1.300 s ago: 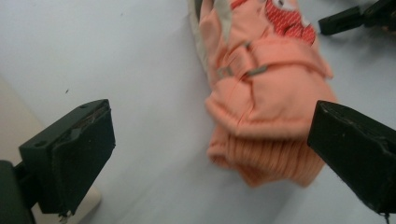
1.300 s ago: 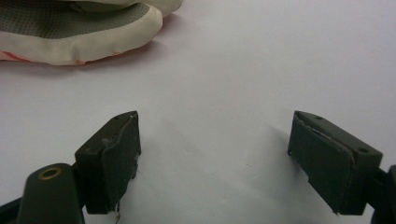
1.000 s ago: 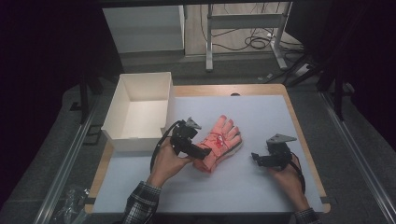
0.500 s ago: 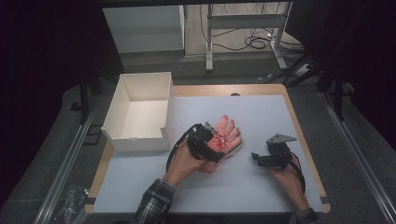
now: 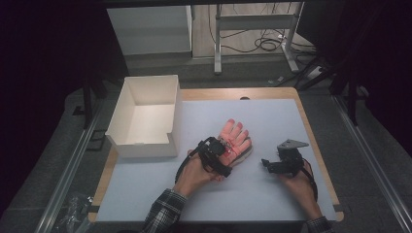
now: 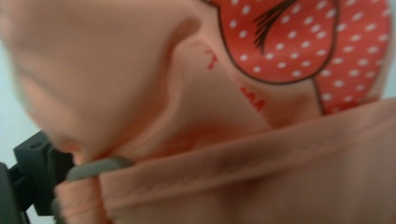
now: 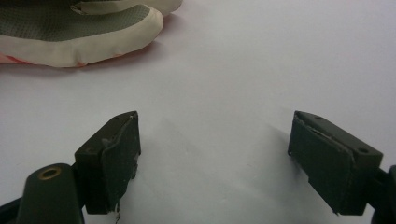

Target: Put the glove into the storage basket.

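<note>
The pink glove (image 5: 235, 139) lies at table centre, pinched at its cuff by the left gripper (image 5: 217, 154), presumably for lifting. At three o'clock, the right gripper (image 7: 212, 154) is held open, clear.

On the table (image 5: 272, 204), the box (image 5: 145, 116) sits left of the glove (image 5: 237, 138), with the right gripper (image 5: 266, 164) to the glove's right.

A peach-pink glove (image 5: 235, 138) with a red, white-dotted patch is lying flat at the frame's centre in the high view, fingers pointing toward the upper right. Its cream-edged grey underside (image 7: 79, 28) is showing at the right gripper view's upper left.
</note>
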Motion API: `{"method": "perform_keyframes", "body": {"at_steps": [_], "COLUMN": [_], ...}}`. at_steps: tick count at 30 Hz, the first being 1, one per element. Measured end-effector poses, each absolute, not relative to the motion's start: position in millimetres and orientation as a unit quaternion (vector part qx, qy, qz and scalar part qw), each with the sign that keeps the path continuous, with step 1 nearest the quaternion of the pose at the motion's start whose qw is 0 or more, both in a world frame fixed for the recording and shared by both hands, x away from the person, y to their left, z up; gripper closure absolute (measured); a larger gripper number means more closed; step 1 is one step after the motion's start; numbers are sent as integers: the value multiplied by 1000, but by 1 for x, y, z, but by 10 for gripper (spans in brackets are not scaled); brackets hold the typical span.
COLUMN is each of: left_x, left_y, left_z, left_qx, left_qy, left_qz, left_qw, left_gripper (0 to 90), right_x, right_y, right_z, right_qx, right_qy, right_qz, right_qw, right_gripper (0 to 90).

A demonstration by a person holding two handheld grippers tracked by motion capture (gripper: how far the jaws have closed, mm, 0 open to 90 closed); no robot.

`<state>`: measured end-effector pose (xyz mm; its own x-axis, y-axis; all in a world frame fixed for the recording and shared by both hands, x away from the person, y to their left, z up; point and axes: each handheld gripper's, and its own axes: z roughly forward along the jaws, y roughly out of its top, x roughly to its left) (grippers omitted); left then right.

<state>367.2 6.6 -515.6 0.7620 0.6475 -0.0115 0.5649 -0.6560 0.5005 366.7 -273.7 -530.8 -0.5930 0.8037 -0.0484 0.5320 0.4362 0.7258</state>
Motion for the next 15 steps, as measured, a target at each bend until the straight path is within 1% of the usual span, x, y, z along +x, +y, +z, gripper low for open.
{"method": "perform_keyframes", "body": {"at_steps": [2, 5, 8, 11, 13, 15], "left_x": [367, 366, 366, 364, 362, 362], "left_y": [6, 6, 7, 6, 5, 7], "left_z": [-518, -520, -517, -513, -511, -510], "left_qx": [908, 911, 912, 917, 919, 920], "left_qy": [334, 330, 327, 316, 308, 303], "left_qz": [87, 70, 65, 66, 70, 67], "left_qw": [238, 238, 239, 234, 236, 240], "left_gripper": [29, 97, 190, 312, 356, 382], "right_x": [367, 367, 367, 367, 367, 367], "right_y": [-274, -274, -274, -274, -274, -274], "right_z": [-531, -531, -531, -531, -531, -531], "right_qx": [405, 405, 405, 405, 405, 405], "right_qy": [824, 824, 824, 824, 824, 824], "right_qz": [343, 343, 343, 343, 343, 343], "right_qw": [198, 198, 198, 198, 198, 198], "right_gripper": [171, 171, 171, 171, 171, 172]}}
